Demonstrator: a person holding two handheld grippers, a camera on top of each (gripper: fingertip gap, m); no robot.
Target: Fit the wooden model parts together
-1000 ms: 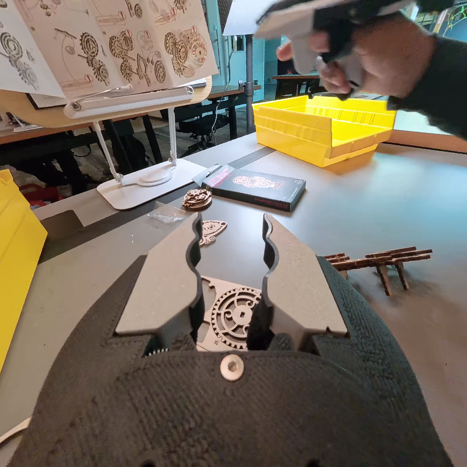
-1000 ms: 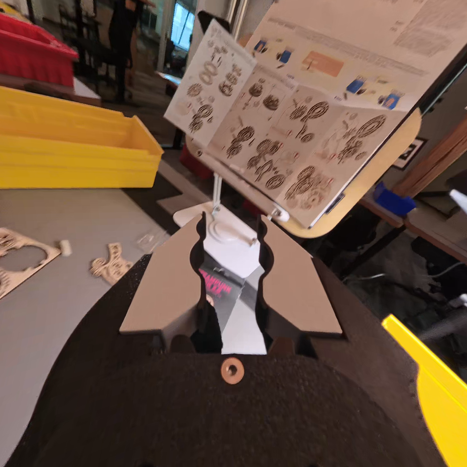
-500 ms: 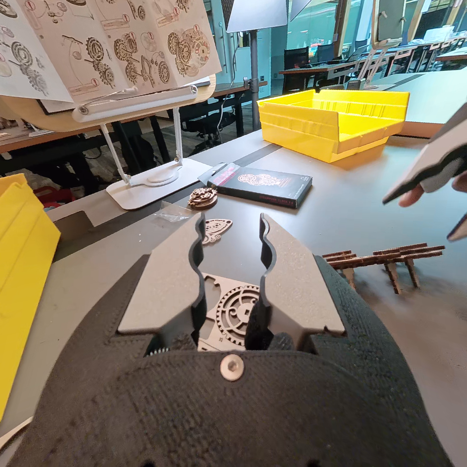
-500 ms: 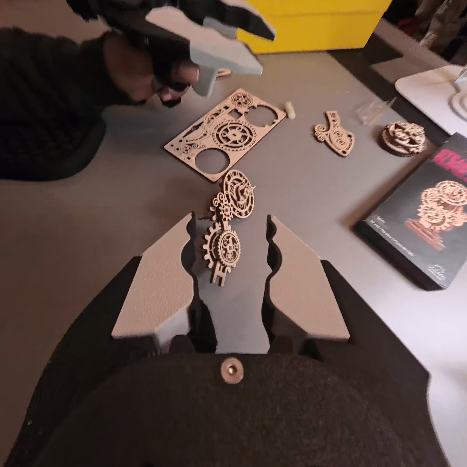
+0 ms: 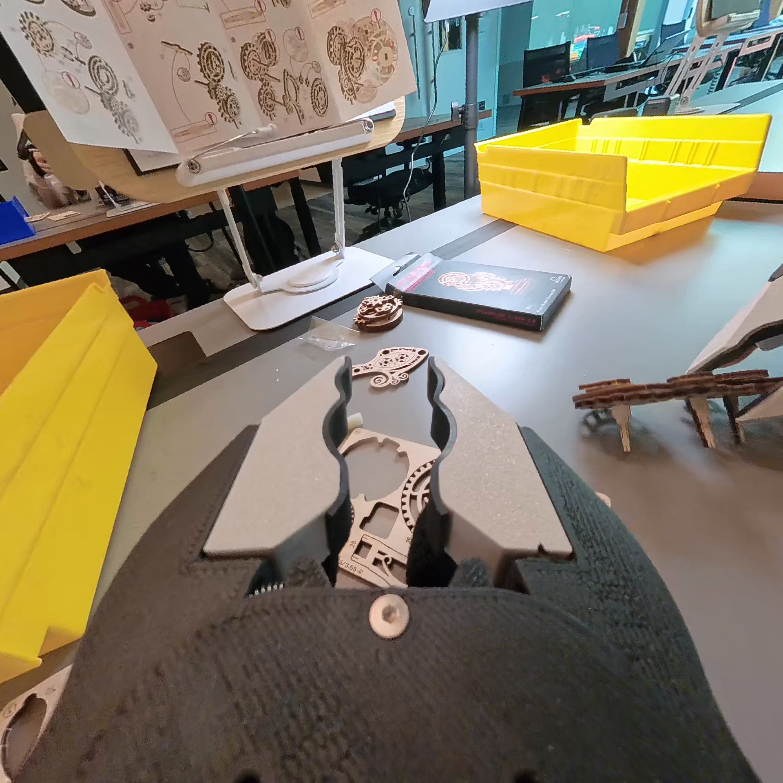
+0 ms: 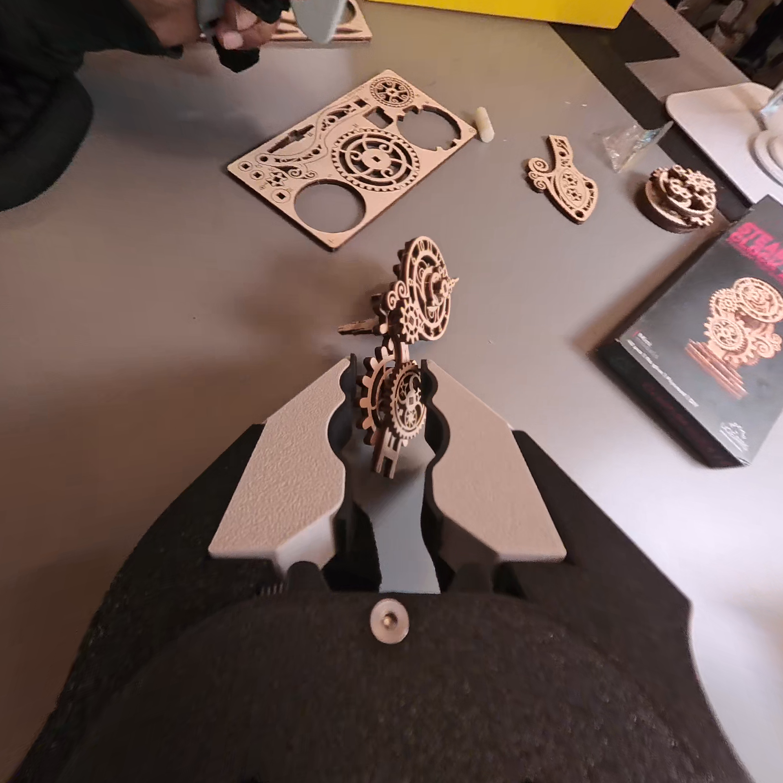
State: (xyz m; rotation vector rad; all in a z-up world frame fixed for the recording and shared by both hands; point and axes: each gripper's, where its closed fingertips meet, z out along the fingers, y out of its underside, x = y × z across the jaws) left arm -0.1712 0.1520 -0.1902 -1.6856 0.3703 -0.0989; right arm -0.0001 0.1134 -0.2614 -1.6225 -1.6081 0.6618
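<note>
Right gripper (image 6: 387, 377) centre frame, jaws parted around lower cog of standing wooden gear assembly (image 6: 409, 339), not visibly clamped; left gripper (image 5: 387, 392) spread, empty above part sheet (image 5: 383, 500). Thin, light, brittle: grip cog rims, not 2 pegs

we hold the left gripper (image 5: 387, 373) low over the grey table (image 5: 635, 529), its jaws apart with nothing between them, above the punched wooden sheet (image 5: 381, 500). ahead lie a flat scrolled piece (image 5: 390, 365), a small gear stack (image 5: 378, 312) and a black box (image 5: 483, 296); the partly built gear model (image 5: 673, 387) stands to the right, with the right gripper's finger (image 5: 745, 334) just above it
</note>
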